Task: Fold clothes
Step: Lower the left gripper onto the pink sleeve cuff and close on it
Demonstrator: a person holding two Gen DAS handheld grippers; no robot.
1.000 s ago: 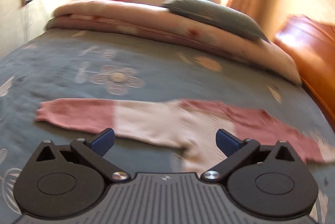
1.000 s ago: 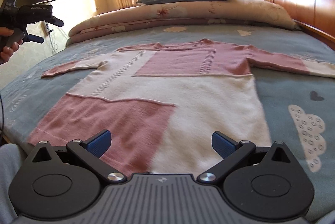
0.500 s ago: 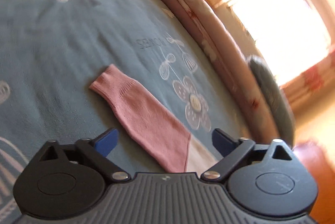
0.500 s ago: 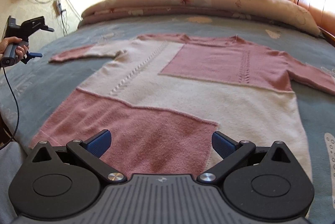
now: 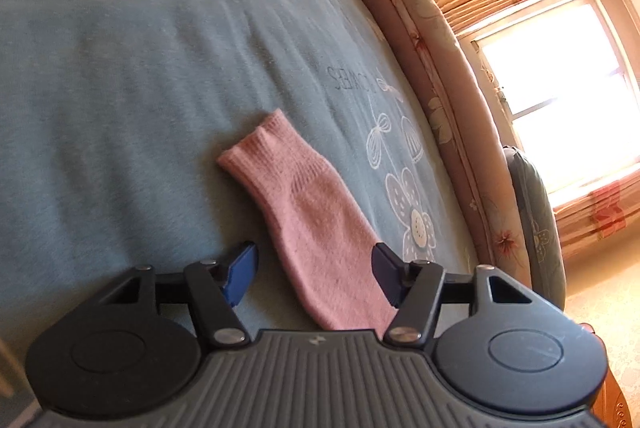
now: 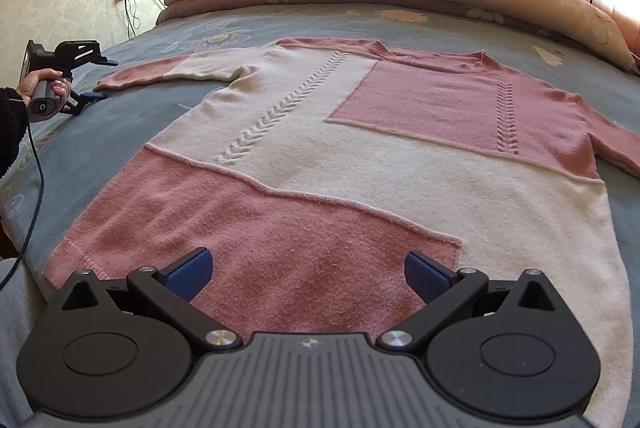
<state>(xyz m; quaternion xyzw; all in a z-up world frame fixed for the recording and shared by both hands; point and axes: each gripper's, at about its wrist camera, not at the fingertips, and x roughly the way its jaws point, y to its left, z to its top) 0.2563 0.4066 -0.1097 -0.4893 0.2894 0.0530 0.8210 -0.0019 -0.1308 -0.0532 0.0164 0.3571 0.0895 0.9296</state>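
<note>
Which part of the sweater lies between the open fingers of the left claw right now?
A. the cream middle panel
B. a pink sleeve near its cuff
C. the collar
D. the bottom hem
B. In the left wrist view the left claw stands open astride the pink sleeve, whose ribbed cuff lies just ahead on the blue bedspread.

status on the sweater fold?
Left claw open, straddling sleeve near the cuff. Right claw open over sweater hem. Sweater flat on bed, unfolded. Nothing in the way.
</note>
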